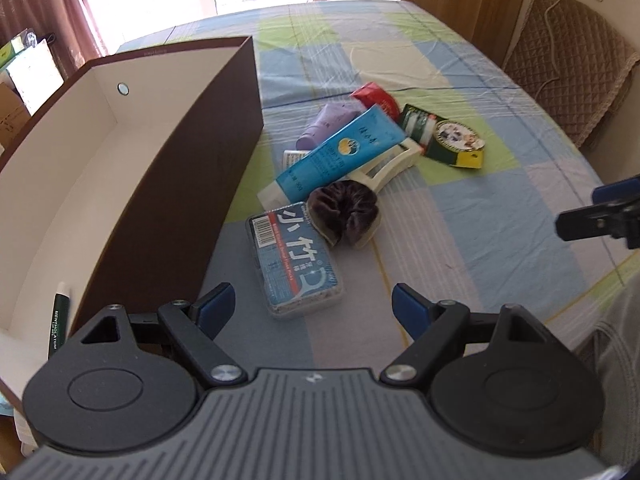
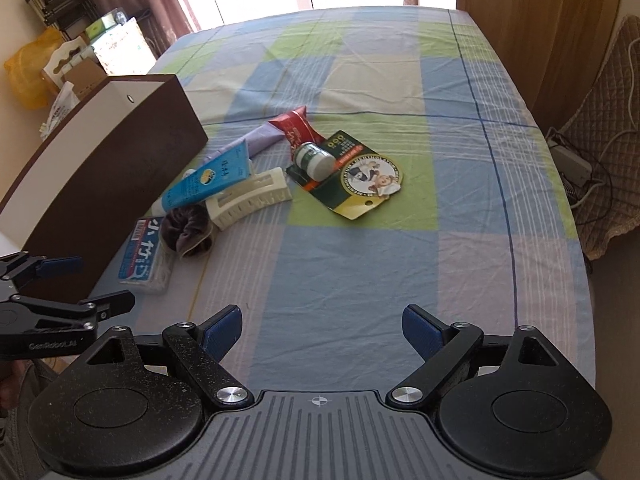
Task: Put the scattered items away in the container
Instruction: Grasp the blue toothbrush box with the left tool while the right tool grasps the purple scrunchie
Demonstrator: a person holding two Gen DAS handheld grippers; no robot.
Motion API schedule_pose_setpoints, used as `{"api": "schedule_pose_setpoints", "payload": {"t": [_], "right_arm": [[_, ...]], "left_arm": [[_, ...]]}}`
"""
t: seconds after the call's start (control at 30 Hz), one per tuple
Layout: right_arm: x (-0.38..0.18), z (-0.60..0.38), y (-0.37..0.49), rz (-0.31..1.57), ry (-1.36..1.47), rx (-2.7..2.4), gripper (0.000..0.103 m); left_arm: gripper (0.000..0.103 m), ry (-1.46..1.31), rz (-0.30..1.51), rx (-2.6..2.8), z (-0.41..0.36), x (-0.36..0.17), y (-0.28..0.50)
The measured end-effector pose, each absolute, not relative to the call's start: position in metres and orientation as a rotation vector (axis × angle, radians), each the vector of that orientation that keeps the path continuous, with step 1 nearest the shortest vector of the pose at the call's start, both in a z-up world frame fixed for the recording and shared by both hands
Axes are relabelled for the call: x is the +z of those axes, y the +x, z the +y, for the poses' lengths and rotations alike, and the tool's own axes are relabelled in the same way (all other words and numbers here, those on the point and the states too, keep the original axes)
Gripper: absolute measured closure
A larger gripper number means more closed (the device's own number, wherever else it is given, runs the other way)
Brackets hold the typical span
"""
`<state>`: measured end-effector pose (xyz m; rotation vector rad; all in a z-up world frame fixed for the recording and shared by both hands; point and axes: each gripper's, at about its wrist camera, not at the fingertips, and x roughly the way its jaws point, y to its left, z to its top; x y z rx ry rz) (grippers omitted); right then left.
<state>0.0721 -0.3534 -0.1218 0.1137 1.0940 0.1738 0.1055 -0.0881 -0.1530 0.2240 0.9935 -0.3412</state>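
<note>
My left gripper (image 1: 314, 306) spread wide, nothing between fingers, low centre of frame, just short of blue floss box (image 1: 295, 257). My right gripper (image 2: 322, 330) likewise released, empty, over bare checked cloth (image 2: 400, 260). Brown container (image 1: 192, 184) fills left of left view; green lip-balm stick (image 1: 58, 324) inside at lower left. Scattered pile right of container: blue tube (image 1: 336, 152), purple scrunchie (image 1: 344, 212), cream hair claw (image 1: 394, 162), purple tube (image 1: 326, 124), red tube (image 1: 376, 98), green carded jar (image 1: 444, 136).
</note>
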Motion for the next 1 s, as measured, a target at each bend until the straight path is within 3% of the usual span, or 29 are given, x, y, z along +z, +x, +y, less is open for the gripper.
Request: {"api": "schedule_pose_setpoints", "payload": {"t": [0.27, 0.4, 0.8, 0.83, 0.87, 0.9, 1.0], "right_arm": [[-0.132, -0.354, 0.085, 1.112, 0.166, 0.165, 0.011], [-0.132, -0.353, 0.093, 1.109, 0.242, 0.179, 0.011], [-0.157, -0.311, 0.126, 1.112, 0.432, 0.272, 0.011], [-0.16, -0.306, 0.129, 1.109, 0.441, 0.281, 0.014], [-0.163, -0.301, 0.132, 1.107, 0.449, 0.287, 0.033], [-0.165, -0.296, 0.136, 1.105, 0.456, 0.293, 0.038], [-0.174, -0.282, 0.147, 1.098, 0.479, 0.313, 0.038]], "left_arm": [[0.025, 0.227, 1.009, -0.305, -0.097, -0.18, 0.131], [0.045, 0.233, 1.002, -0.31, -0.097, -0.186, 0.132], [0.047, 0.216, 1.021, -0.214, -0.072, -0.183, 0.093], [0.047, 0.215, 1.02, -0.213, -0.071, -0.183, 0.092], [0.047, 0.212, 1.02, -0.212, -0.07, -0.182, 0.091], [0.047, 0.206, 1.023, -0.211, -0.068, -0.182, 0.091], [0.047, 0.185, 1.06, -0.207, -0.065, -0.187, 0.094]]}}
